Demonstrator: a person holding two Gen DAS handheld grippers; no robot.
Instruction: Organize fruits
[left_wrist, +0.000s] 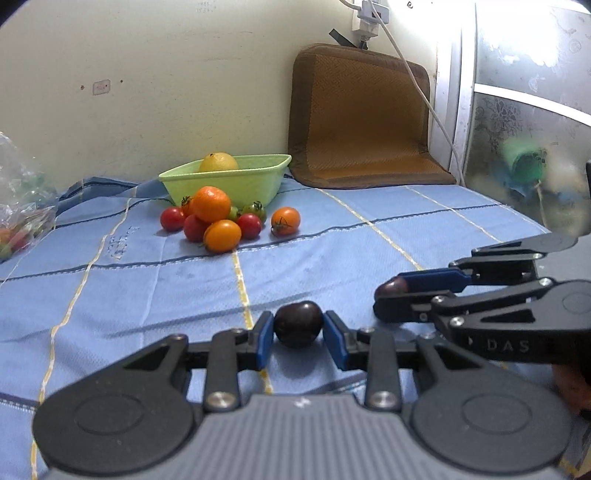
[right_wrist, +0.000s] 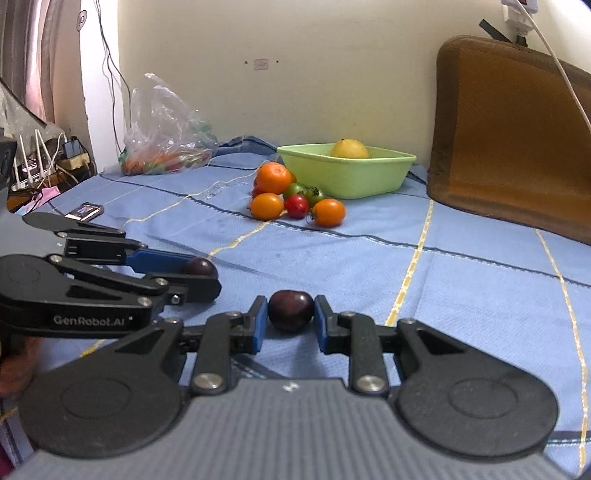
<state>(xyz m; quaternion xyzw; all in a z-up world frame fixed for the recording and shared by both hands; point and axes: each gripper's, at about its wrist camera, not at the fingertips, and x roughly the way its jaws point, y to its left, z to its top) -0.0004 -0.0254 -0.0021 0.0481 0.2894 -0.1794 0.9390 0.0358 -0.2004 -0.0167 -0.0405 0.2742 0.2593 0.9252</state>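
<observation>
My left gripper is shut on a dark purple plum, low over the blue cloth. My right gripper is shut on a second dark plum. Each gripper shows in the other's view: the right one with its plum, the left one with its plum. Farther off, a green bowl holds a yellow fruit. In front of it lies a pile with an orange and several red, orange and green tomatoes.
A blue checked cloth covers the surface. A brown cushion leans on the wall at the back right. A clear plastic bag with produce lies at the back left. A small packet lies at the left edge.
</observation>
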